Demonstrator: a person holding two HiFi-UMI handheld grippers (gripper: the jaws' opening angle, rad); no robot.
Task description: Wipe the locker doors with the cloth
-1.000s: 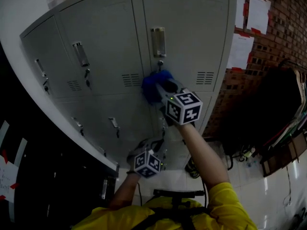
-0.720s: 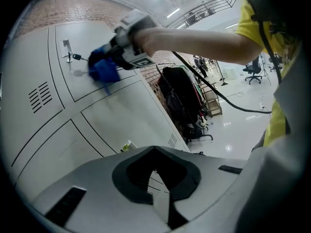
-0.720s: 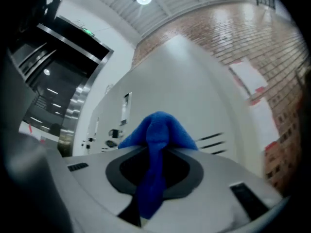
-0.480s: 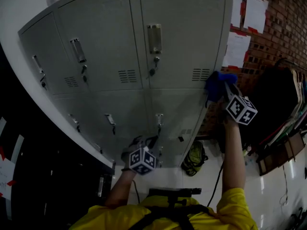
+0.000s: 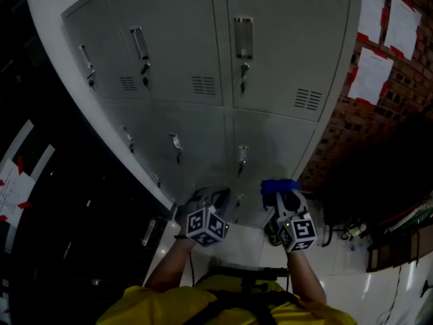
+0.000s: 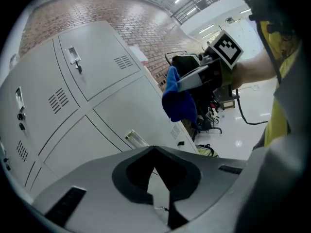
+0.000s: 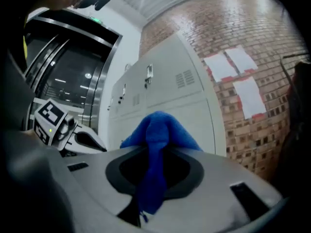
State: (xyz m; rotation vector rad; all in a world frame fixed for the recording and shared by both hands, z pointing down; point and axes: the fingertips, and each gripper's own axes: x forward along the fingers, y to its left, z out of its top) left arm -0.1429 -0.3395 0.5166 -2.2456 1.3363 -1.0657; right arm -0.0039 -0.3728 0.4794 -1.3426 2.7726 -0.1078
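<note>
The grey locker doors [image 5: 270,66] fill the head view, two rows of them with handles and vents. My right gripper [image 5: 279,196] is shut on a blue cloth [image 5: 278,185] and holds it low, in front of the bottom right door [image 5: 270,147]; whether the cloth touches the door I cannot tell. In the right gripper view the blue cloth [image 7: 158,135] bulges out of the closed jaws, with the lockers [image 7: 165,96] ahead. My left gripper [image 5: 212,199] hangs shut and empty beside it, by the lower middle door. The left gripper view shows the cloth [image 6: 179,101] in the right gripper [image 6: 192,79].
A brick wall [image 5: 338,134] with white paper sheets [image 5: 385,26] adjoins the lockers on the right. Dark hanging items [image 5: 379,175] and cables [image 5: 352,230] lie at the right over a glossy white floor [image 5: 352,283]. Dark glass doors [image 7: 63,76] stand to the left.
My right gripper carried the cloth from the upper door's middle out to the locker's right edge, then down low beside the left gripper. The left gripper stayed put.
</note>
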